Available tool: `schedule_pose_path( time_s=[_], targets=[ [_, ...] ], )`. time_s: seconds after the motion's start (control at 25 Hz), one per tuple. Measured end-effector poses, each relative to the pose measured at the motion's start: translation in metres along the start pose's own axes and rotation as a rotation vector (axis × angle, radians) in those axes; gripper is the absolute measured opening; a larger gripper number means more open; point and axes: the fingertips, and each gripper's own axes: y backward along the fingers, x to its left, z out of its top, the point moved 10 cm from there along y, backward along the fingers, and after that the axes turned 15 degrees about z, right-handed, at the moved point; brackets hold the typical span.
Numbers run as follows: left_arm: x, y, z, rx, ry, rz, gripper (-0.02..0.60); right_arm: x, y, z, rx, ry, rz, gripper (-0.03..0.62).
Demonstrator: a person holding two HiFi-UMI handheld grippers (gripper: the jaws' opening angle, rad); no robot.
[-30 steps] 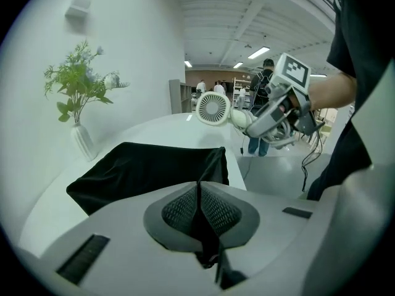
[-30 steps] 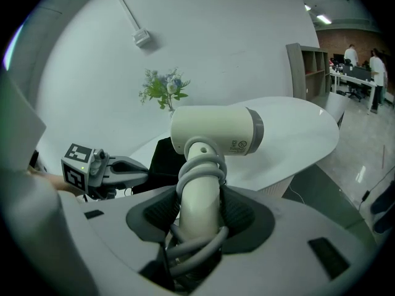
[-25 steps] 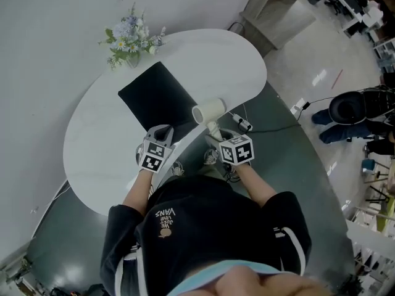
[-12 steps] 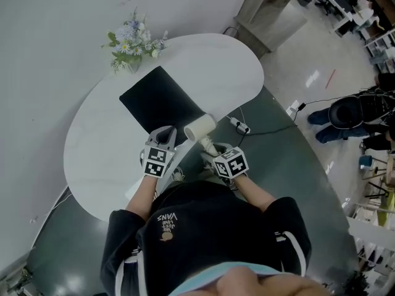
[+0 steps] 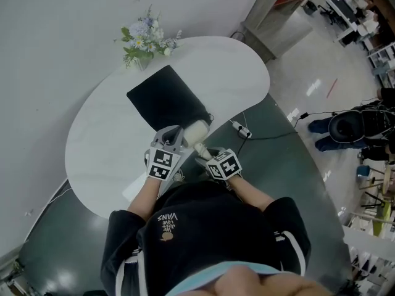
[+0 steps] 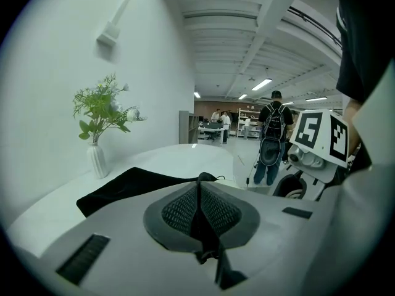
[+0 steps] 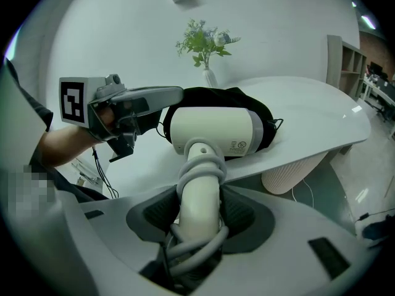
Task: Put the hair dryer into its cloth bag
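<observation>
The right tool (image 7: 199, 203) is being held clamped on the handle of the hair dryer (image 7: 213, 131), barrel just inside the cloth bag (image 5: 163, 100) toward the tabletop's (image 5: 99, 147) five o'clock, the rim being pinched by the left tool (image 6: 199, 196); insertion seems underway, a deeper push being called for.

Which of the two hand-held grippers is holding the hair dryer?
The right gripper: its jaws clamp the handle of the white hair dryer. The left gripper only pinches the edge of the black cloth bag.
</observation>
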Motion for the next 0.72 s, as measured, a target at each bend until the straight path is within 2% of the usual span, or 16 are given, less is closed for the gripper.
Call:
schedule_pose_path(
  time_s=[0.36,0.72],
  targets=[
    [-0.007,0.006,0.002,-0.021,-0.06,-0.023,0.034,-0.006,-0.026,0.031,0.028,0.03,0.023,0.218],
    [-0.002,0.013,0.001,-0.034,-0.025,-0.029,0.034,-0.021,-0.041,0.069,0.071,0.083,0.041,0.218]
  ],
)
